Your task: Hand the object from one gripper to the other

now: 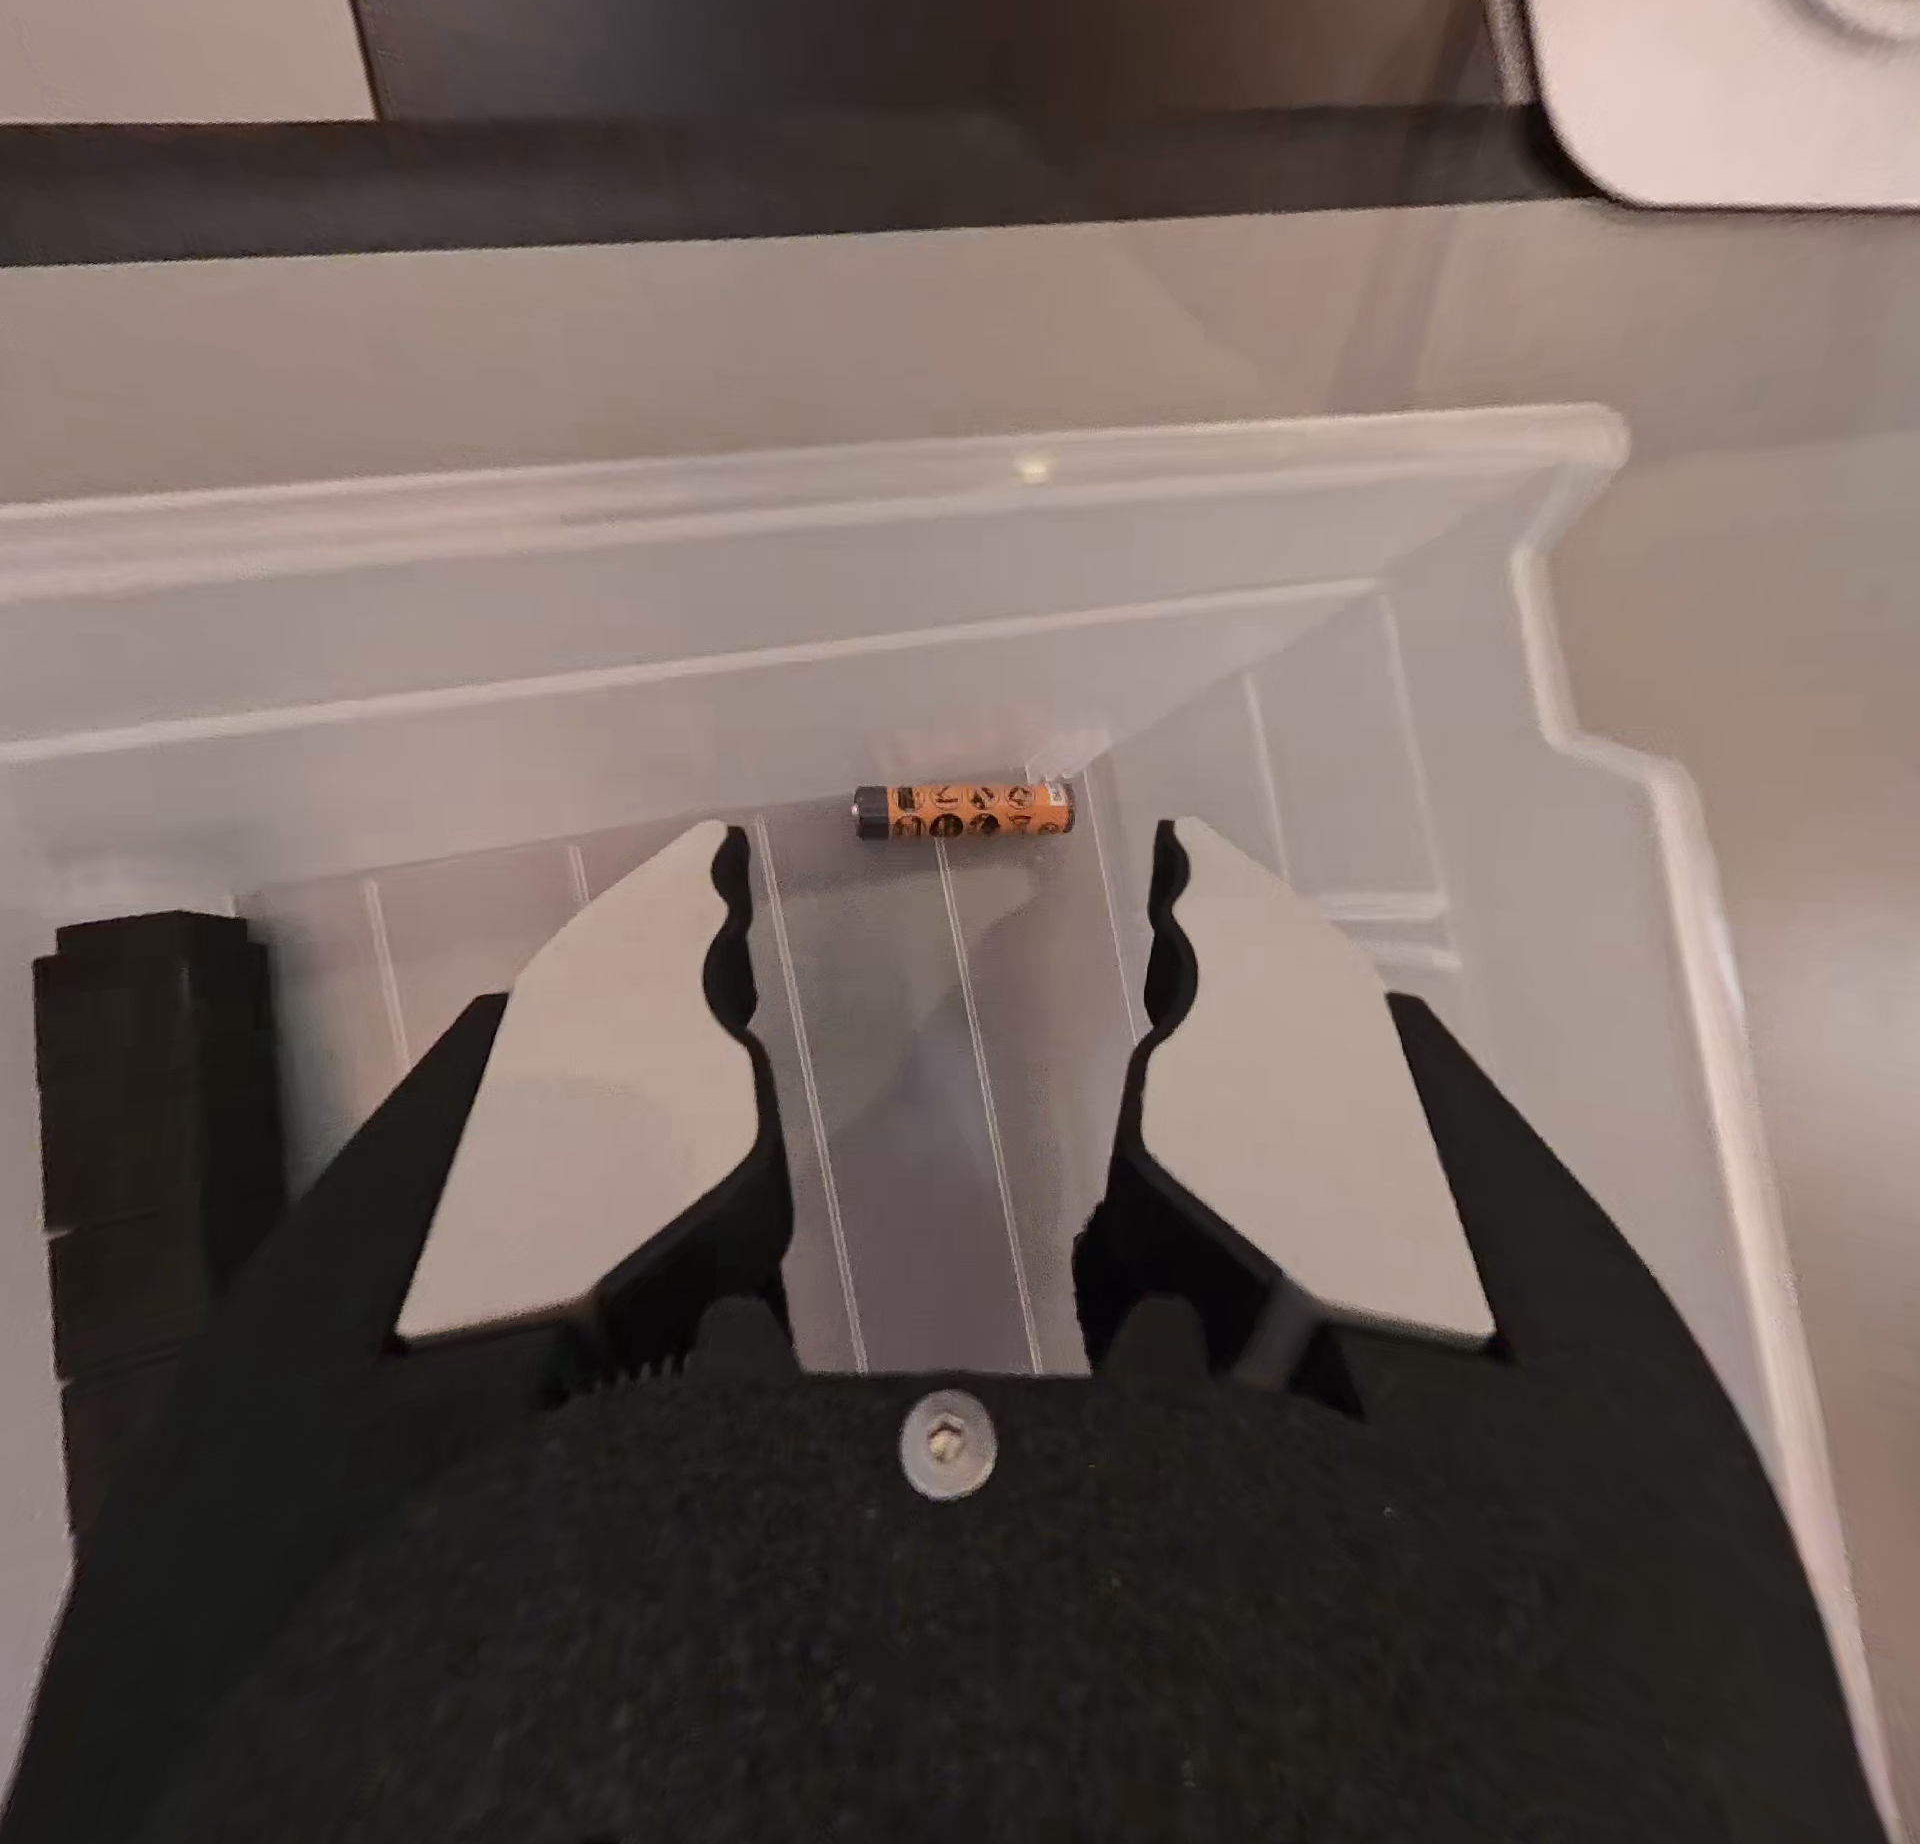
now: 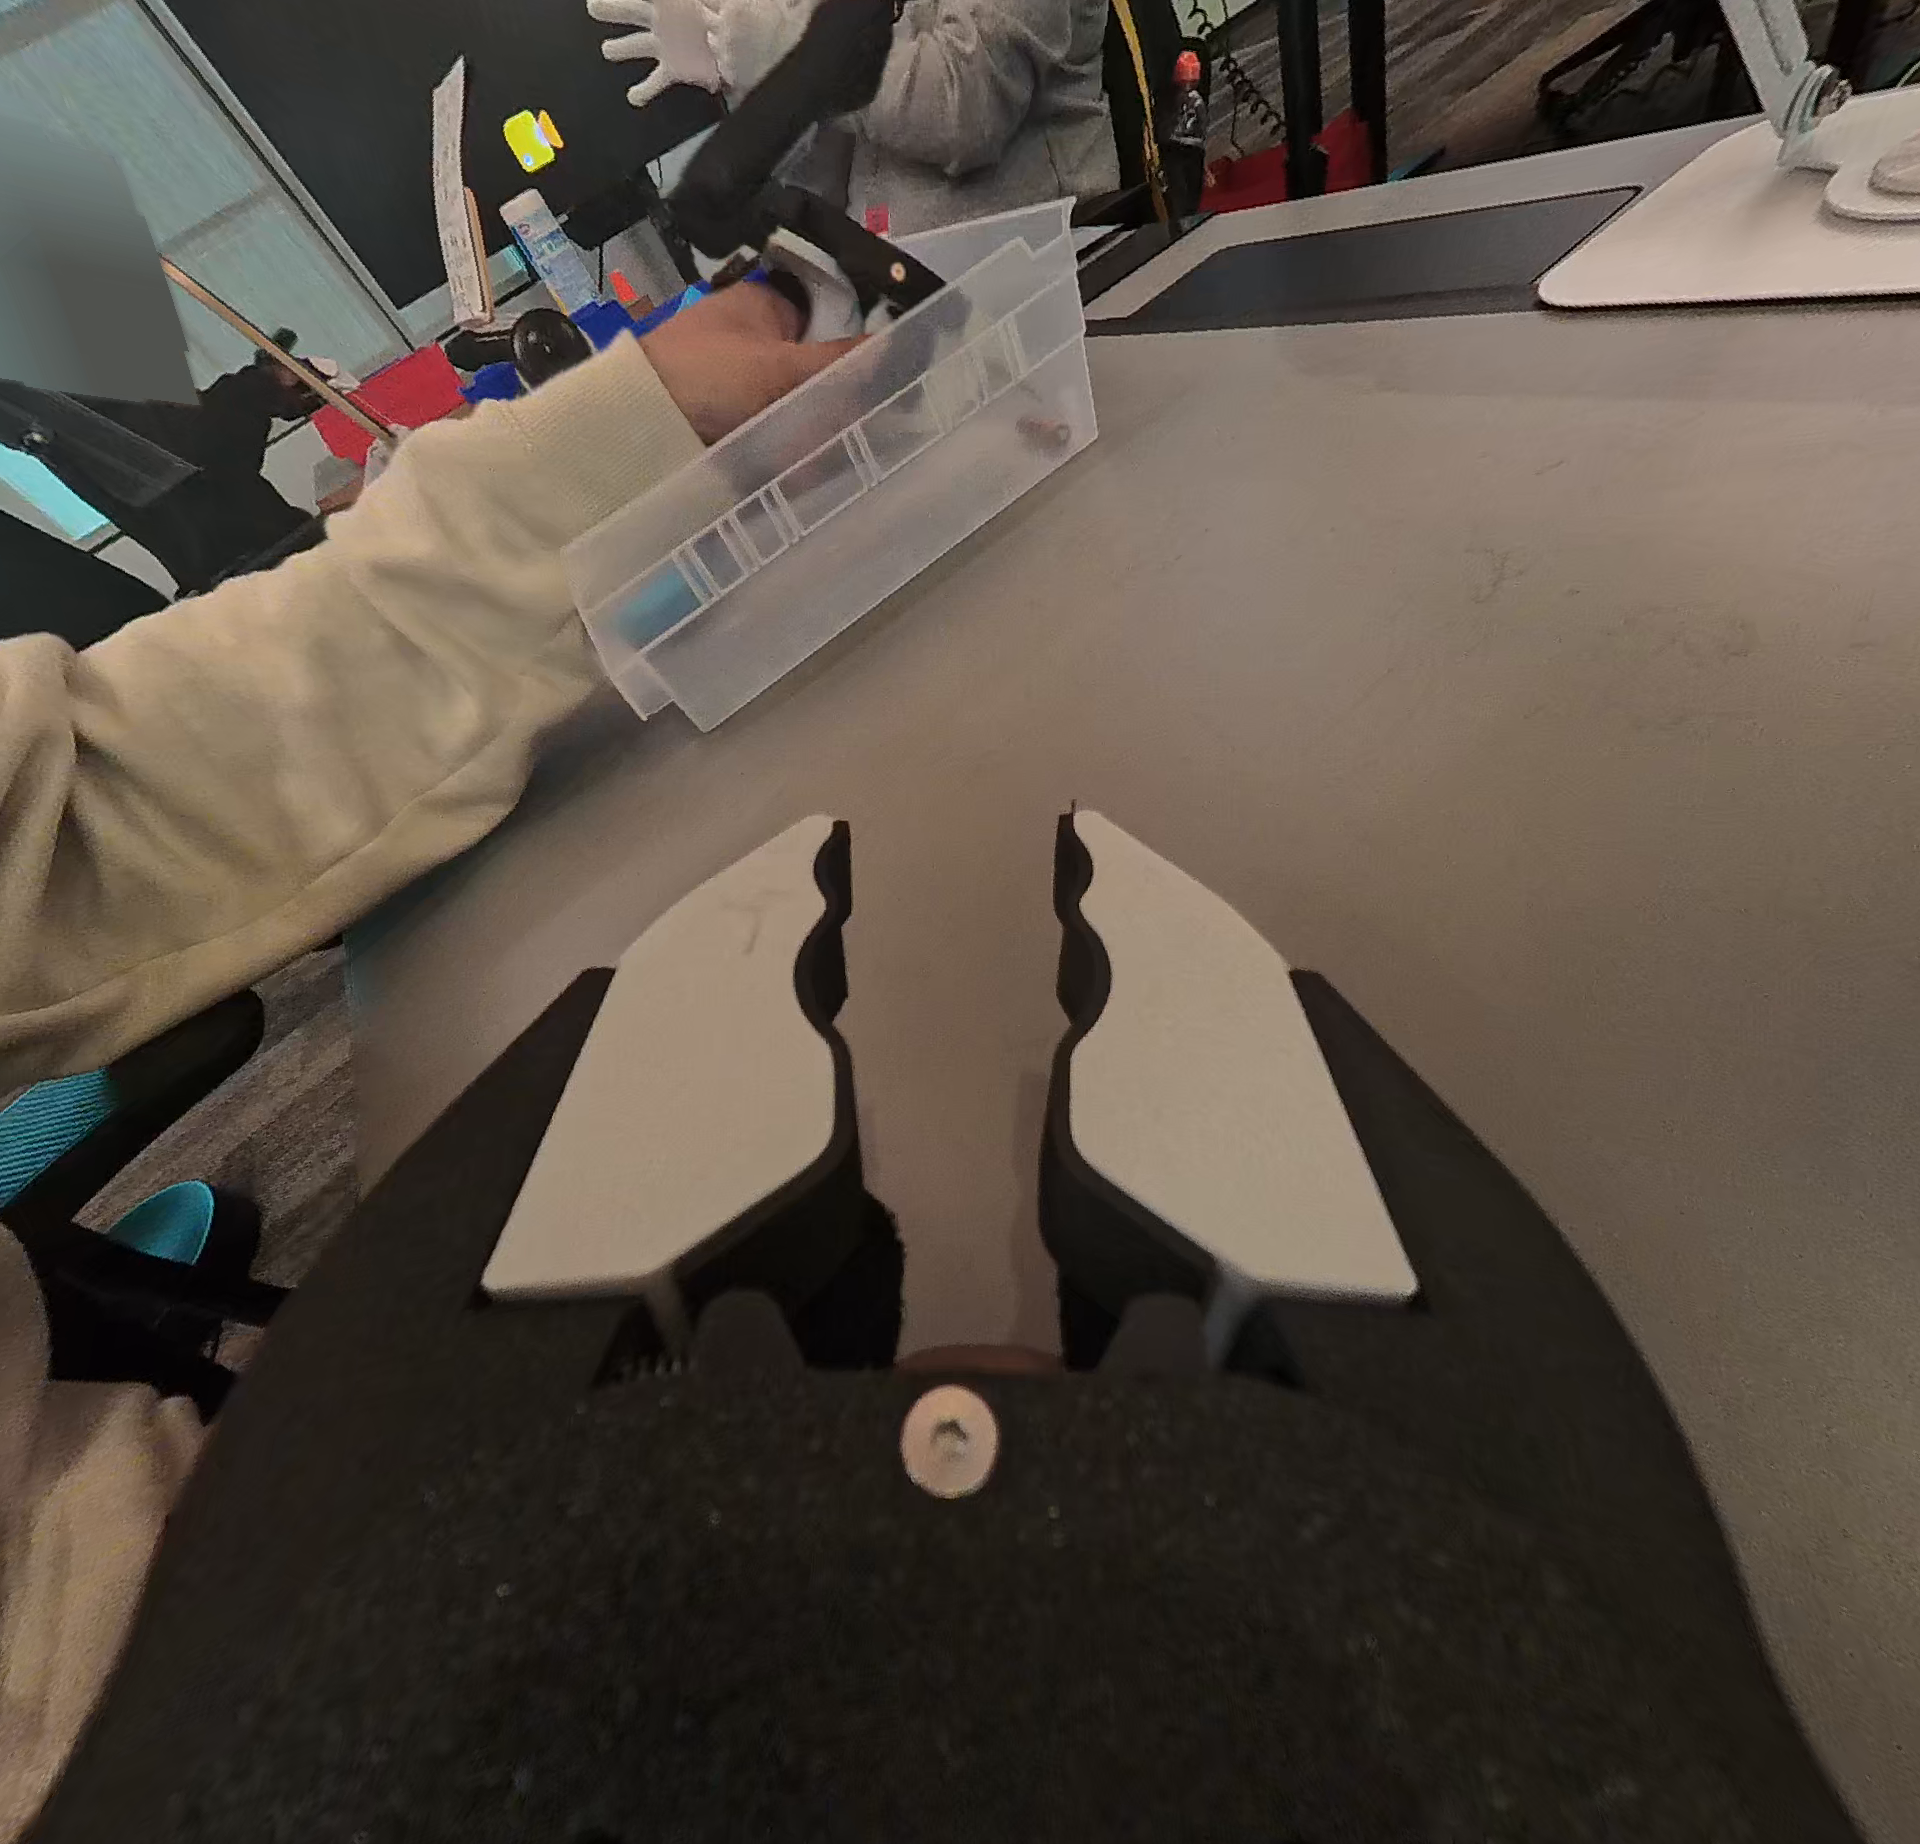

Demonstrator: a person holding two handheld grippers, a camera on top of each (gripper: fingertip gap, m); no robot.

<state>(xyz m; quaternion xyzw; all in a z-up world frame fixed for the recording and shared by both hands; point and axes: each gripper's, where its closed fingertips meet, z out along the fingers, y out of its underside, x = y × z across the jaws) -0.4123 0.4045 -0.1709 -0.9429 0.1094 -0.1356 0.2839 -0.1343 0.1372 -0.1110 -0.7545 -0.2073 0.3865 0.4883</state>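
A small orange and black battery (image 1: 964,810) lies crosswise on the floor of a clear plastic bin (image 1: 727,558), against its far wall. My left gripper (image 1: 948,838) is open and empty inside the bin, with its fingertips just short of the battery. In the right wrist view the same bin (image 2: 1044,267) stands at the far left of the grey table, with the left gripper (image 2: 883,282) and a cream sleeve (image 2: 343,672) reaching into it. My right gripper (image 2: 954,830) is open and empty over bare table, well in front of the bin.
A black object (image 1: 145,1119) lies in the bin's left part. A white stand base (image 2: 1745,225) sits on a dark mat (image 2: 1351,256) at the table's back right. A person in white gloves (image 2: 665,28) stands behind the table. The bin's walls hem in the left gripper. One gripper's finger ends stand about 40 cm off the other's.
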